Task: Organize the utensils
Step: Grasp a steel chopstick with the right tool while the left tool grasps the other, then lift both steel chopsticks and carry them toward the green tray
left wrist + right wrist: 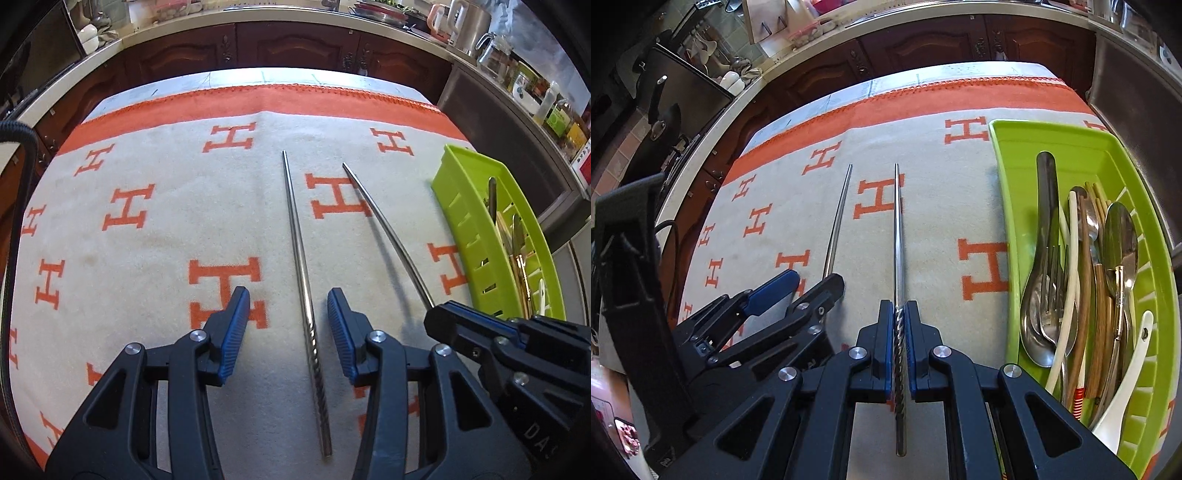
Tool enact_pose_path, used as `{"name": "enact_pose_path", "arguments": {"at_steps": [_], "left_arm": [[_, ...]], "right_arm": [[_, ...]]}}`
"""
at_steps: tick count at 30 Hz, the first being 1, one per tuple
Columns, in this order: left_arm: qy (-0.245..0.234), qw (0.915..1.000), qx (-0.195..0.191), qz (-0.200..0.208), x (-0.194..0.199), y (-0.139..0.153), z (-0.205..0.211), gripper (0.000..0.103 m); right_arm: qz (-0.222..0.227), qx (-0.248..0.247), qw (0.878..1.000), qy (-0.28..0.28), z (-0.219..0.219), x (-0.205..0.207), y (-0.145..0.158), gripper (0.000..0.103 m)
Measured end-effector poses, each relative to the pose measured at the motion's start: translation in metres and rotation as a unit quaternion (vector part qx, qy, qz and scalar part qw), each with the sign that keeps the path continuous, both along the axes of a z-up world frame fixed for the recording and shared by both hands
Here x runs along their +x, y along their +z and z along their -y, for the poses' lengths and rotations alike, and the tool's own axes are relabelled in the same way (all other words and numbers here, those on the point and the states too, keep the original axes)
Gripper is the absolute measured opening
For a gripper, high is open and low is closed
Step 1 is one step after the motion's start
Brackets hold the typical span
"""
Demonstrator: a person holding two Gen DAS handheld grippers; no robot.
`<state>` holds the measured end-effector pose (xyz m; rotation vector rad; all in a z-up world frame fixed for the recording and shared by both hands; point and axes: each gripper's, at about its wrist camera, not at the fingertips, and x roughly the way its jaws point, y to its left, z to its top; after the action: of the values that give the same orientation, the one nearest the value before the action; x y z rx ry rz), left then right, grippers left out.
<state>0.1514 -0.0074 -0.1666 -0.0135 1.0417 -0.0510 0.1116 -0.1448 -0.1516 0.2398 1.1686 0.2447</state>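
Two steel chopsticks are on the cream and orange cloth. My left gripper (pixel 288 299) is open, its blue pads on either side of one chopstick (pixel 301 236) that lies flat on the cloth. My right gripper (pixel 899 310) is shut on the twisted end of the other chopstick (pixel 898 236); it also shows in the left wrist view (pixel 384 225), running into the right gripper (pixel 439 314). The left gripper (pixel 809 284) appears at the left of the right wrist view over its chopstick (pixel 837 221).
A lime green tray (pixel 1008 177) at the right holds several spoons, forks and chopsticks (pixel 1071 280); it also shows in the left wrist view (pixel 461 206). Dark wood cabinets and a cluttered counter (pixel 295 14) run behind the table.
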Motion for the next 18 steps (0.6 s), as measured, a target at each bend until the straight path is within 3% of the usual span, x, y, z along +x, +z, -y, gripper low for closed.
{"name": "enact_pose_path", "arguments": {"at_steps": [3,9,18], "left_arm": [[0.011,0.9999,0.011,0.003,-0.001,0.001,-0.005,0.005],[0.015,0.9987,-0.047,-0.012,-0.005,0.006,-0.019,0.003],[-0.025,0.9964,-0.081,0.010,-0.027,0.045,0.001,0.003]], "right_arm": [[0.000,0.003,1.000,-0.001,0.000,-0.001,0.001,0.005],[0.003,0.027,1.000,-0.008,0.007,-0.008,0.006,0.005],[0.030,0.058,0.998,-0.019,0.023,-0.028,0.036,0.005]]}}
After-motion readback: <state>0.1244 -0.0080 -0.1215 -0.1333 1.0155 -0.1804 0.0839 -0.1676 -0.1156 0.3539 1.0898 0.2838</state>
